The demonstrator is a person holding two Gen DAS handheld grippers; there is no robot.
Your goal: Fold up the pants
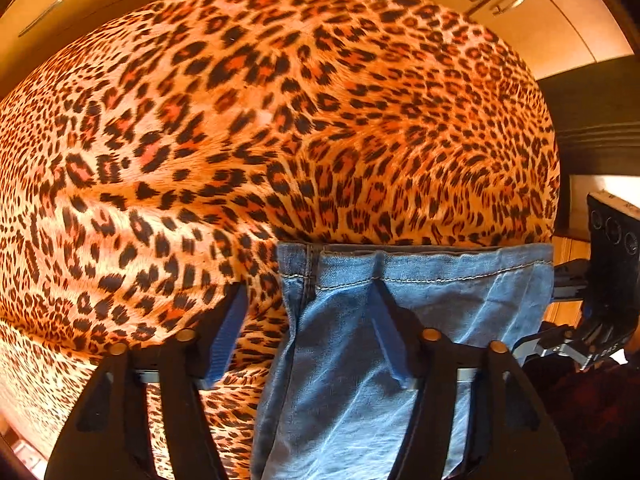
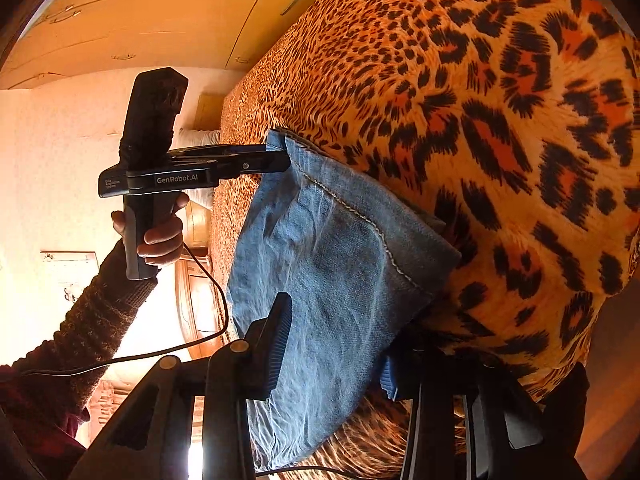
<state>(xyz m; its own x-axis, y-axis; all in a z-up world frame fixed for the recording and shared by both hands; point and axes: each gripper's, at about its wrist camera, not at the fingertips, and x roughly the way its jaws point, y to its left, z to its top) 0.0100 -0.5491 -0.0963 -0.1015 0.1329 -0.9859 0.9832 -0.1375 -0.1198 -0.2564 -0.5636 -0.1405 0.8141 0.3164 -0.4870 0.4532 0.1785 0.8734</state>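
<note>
Entry: fold pants, hem stage.

1. Task item: blue denim pants [image 2: 332,264], washed, with a pale stitched hem. 1 leg end hangs off the near edge of the leopard-print bedspread [image 1: 280,120]; the hem line lies on that edge and the rest drops below it. My judgement: the hem is held up on the bedspread so the leg hangs straight before it is laid over for the fold.

2. My left gripper [image 1: 308,290] points down on the bedspread's edge. Its jaws stand wide. The denim's side seam lies between them, and 1 blue ribbed pad [image 1: 386,336] rests on the cloth, which puckers at its tip. The other pad is over the bedspread, clear of the denim.

3. My right gripper [image 2: 334,332] comes in from below the bedspread's edge, jaws at a middling gap with the denim between them. I cannot tell whether the pads press.

4. Writing: "GenRobot.AI" in white on the left gripper's black body [image 2: 176,179]. A small label beside it is too fine to read.

5. My left hand [image 2: 160,236], in a brown knitted sleeve [image 2: 100,320], grips the handle.
</note>
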